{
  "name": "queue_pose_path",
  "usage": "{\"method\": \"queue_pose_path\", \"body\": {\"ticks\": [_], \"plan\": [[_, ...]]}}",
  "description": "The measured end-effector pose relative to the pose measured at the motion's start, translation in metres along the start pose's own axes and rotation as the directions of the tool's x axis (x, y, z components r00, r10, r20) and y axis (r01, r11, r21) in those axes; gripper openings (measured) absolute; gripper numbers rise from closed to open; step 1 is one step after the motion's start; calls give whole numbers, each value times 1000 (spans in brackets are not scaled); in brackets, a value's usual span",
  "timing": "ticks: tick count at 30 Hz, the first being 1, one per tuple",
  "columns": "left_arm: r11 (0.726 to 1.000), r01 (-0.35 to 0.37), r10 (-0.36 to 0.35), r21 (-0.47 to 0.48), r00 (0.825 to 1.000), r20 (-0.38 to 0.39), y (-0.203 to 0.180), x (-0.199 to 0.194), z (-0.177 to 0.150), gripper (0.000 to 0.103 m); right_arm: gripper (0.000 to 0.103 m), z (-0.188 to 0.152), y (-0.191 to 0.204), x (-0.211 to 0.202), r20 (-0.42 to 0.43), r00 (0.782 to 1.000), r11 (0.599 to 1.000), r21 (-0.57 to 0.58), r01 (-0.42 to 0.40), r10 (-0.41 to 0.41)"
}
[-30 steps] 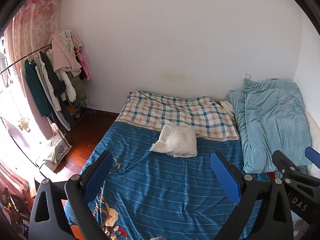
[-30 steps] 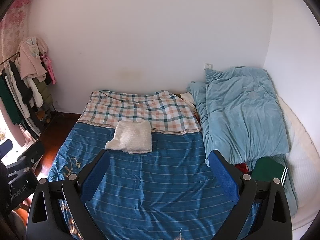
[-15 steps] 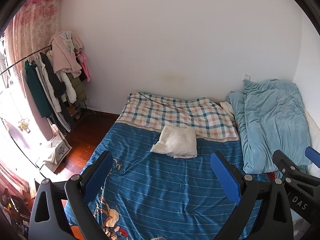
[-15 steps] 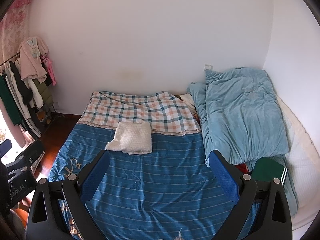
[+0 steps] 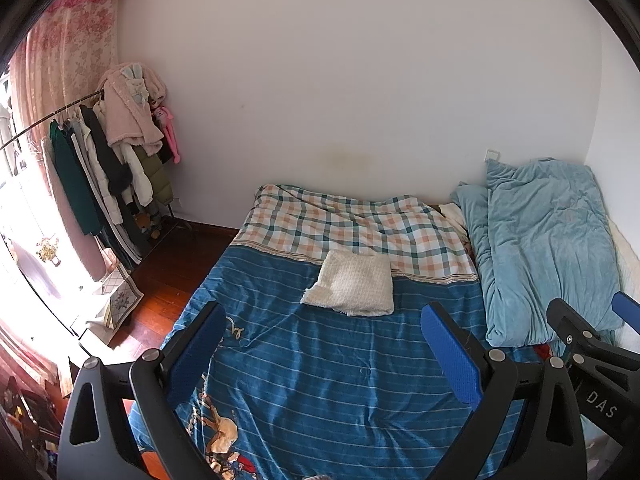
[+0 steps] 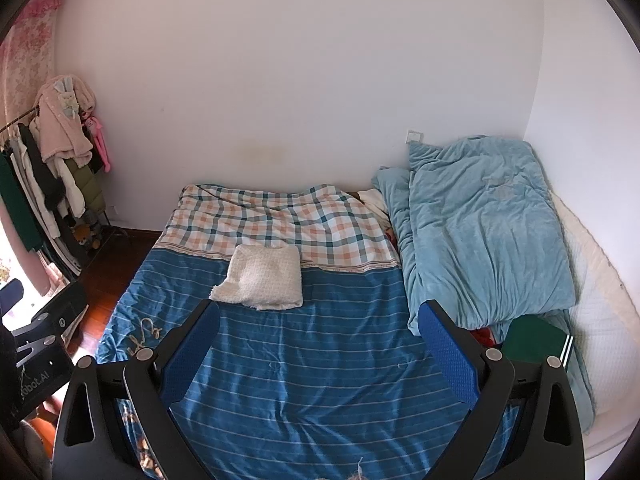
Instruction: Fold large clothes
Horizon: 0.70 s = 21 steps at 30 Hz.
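Note:
A cream knitted garment [image 5: 352, 288] lies folded in a neat rectangle on the blue striped bedcover [image 5: 340, 380], at the edge of its checked band. It also shows in the right wrist view [image 6: 262, 278]. My left gripper [image 5: 324, 350] is open and empty, held above the bed well short of the garment. My right gripper [image 6: 318, 346] is open and empty too, at about the same distance. Each gripper shows at the edge of the other's view.
A light blue duvet [image 6: 480, 232] is piled along the right side of the bed, with a dark green folded item [image 6: 534, 340] at its near end. A clothes rack [image 5: 100, 160] full of hanging garments stands at the left wall, over a wooden floor [image 5: 160, 272].
Both views have drifted slightly; the bed and garment sit a little lower in the frames. Both grippers stay open and empty.

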<state>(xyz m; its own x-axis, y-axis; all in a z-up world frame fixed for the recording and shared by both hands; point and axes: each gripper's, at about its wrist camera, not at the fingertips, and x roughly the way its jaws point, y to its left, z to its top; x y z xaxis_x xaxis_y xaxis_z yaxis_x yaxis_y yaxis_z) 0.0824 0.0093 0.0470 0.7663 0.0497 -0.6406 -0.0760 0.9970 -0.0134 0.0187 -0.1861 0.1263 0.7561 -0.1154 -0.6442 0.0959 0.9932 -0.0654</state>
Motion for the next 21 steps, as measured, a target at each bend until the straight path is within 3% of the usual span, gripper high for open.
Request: {"method": "queue_pose_path", "body": {"ticks": [21], "plan": [[1000, -1, 1, 2, 1000, 8, 3, -6, 0, 100, 101, -1, 0, -1, 5, 1000, 1000, -2, 5, -5]]}}
